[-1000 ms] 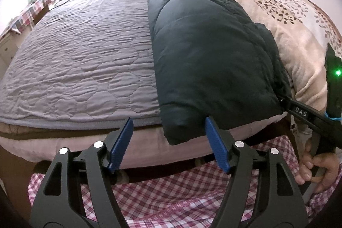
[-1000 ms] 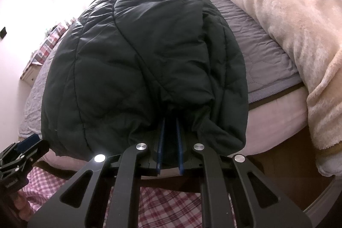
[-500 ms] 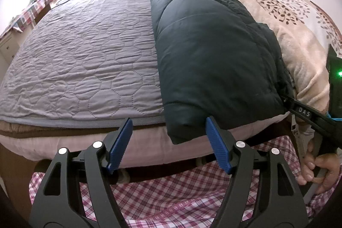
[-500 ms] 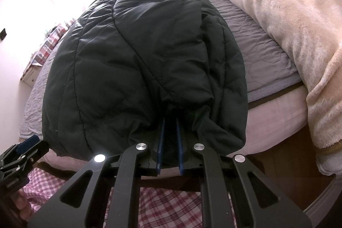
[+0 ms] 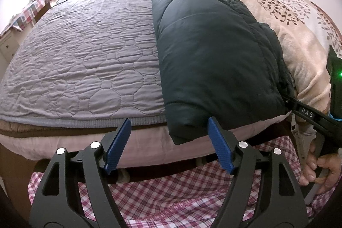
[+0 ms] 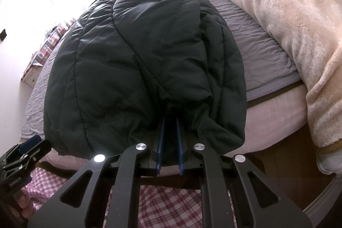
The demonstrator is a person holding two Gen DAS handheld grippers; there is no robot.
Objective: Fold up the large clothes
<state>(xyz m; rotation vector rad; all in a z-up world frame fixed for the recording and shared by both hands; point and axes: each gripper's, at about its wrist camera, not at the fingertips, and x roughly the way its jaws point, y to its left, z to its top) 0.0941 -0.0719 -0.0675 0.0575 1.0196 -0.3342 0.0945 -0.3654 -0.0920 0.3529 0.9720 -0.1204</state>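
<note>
A dark green quilted jacket [image 5: 213, 61] is lying folded lengthwise on the grey quilted bedspread [image 5: 85, 52], its near end hanging over the edge of the bed. A cream blanket with a brown leaf print [image 5: 277, 14] is lying heaped just beside the jacket on its far side.

The left gripper [image 5: 168, 142] is hovering at the bed edge, its blue pads [image 5: 118, 142] standing wide apart. Its jaws have just been opening further. The jacket's lower corner is hanging close by the right-hand pad, but nothing is sitting between the pads.

The right gripper [image 6: 170, 142] is pinching the jacket's near hem, its pads [image 6: 160, 142] drawn close together with dark fabric bunched between them. In the left wrist view, this gripper is reaching into the jacket's lower right corner, with a hand [image 5: 320, 170] wrapped around its handle.

A red and white checked cloth [image 5: 171, 196] is showing beneath both grippers.
</note>
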